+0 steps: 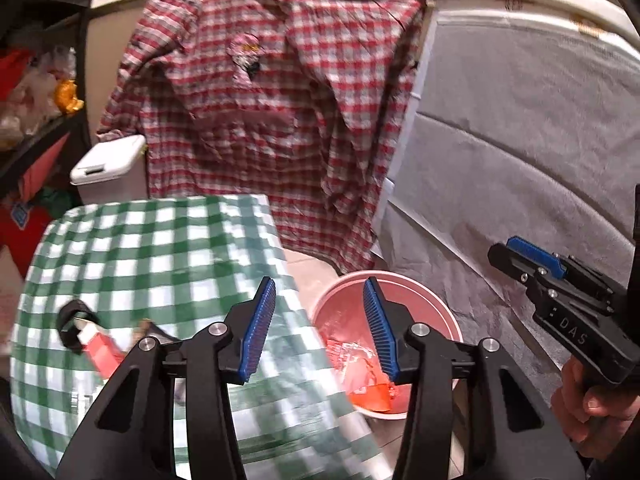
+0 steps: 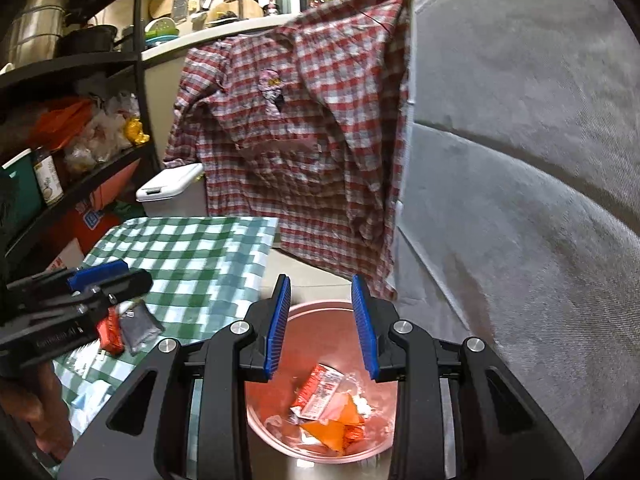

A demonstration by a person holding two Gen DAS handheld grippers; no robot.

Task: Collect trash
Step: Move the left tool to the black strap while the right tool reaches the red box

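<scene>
- Collection is partly done: crumpled orange and red wrappers (image 2: 326, 408) are lying inside the round pink bin (image 2: 256, 420), at 6 o'clock in the right wrist view.
- A red packet (image 2: 110, 332) and a grey pouch (image 2: 138, 328) are still waiting on the glossy green-checked tablecloth (image 2: 192, 256), at 9 o'clock.
- The left gripper (image 1: 320, 330) and the right gripper (image 2: 322, 326) are both standing spread and empty, ribbed blue pads showing.

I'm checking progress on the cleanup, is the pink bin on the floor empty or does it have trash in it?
It has trash in it: the pink bin holds orange and red wrappers on its bottom, nowhere near full.
</scene>
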